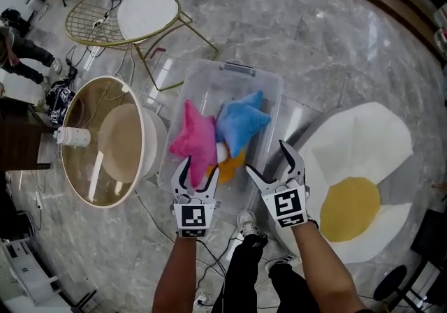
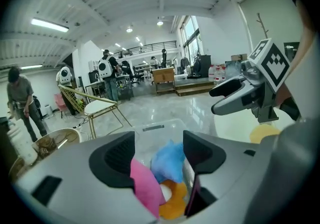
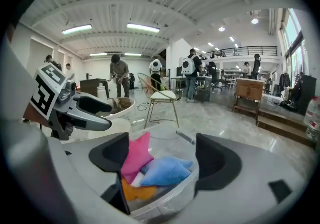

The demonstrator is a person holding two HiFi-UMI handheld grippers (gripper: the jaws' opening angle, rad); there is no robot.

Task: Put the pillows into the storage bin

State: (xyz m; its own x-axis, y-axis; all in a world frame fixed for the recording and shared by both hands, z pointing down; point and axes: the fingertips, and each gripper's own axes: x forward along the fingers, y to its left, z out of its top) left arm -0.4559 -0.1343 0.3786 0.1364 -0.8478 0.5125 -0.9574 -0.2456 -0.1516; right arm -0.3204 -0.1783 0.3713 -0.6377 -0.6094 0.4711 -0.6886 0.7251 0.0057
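Your left gripper (image 1: 198, 168) and right gripper (image 1: 267, 158) gape empty; the pillows (image 1: 241, 121) lie just ahead, inside the storage bin (image 1: 237, 66).

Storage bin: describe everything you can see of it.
The storage bin is a clear plastic tub, rectangular with rounded corners, with a dark handle on its far rim. It stands upright and lidless on the marble floor. Inside lie a pink star pillow, a blue star pillow and an orange pillow, piled together in its near half.
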